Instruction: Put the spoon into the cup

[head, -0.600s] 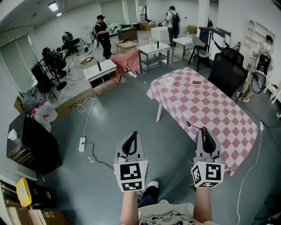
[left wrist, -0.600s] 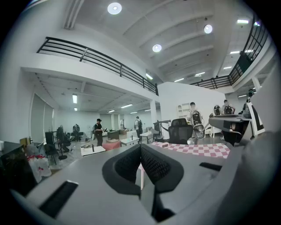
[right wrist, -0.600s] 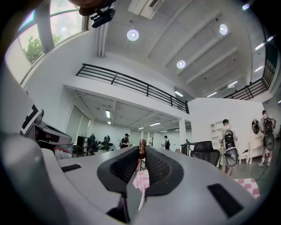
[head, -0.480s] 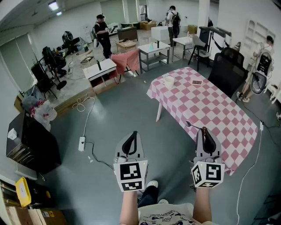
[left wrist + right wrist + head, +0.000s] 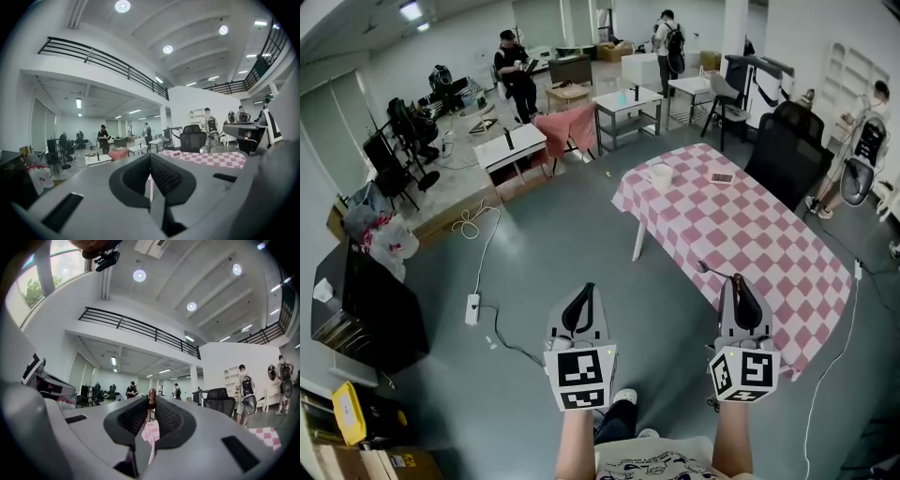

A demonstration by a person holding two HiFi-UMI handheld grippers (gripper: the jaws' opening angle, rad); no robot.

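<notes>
Beside the near end of the checked tabletop (image 5: 750, 234), the right tongs (image 5: 737, 278) grip the spoon (image 5: 712, 270) (bowl pointing left). The left tongs (image 5: 586, 290) are closed, empty. The cup (image 5: 661, 174) stands at the far end. Carrying step, likely: next, bring the spoon above the cup.

Bare checkered tabletop (image 5: 750, 234) toward the cup (image 5: 661, 174); black chairs (image 5: 787, 155) beyond the far edge

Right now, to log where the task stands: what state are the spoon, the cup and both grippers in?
Spoon: held in the air, not in the cup.
Cup: upright on the table, no spoon in it.
Left gripper: shut, empty.
Right gripper: shut on the spoon.
</notes>
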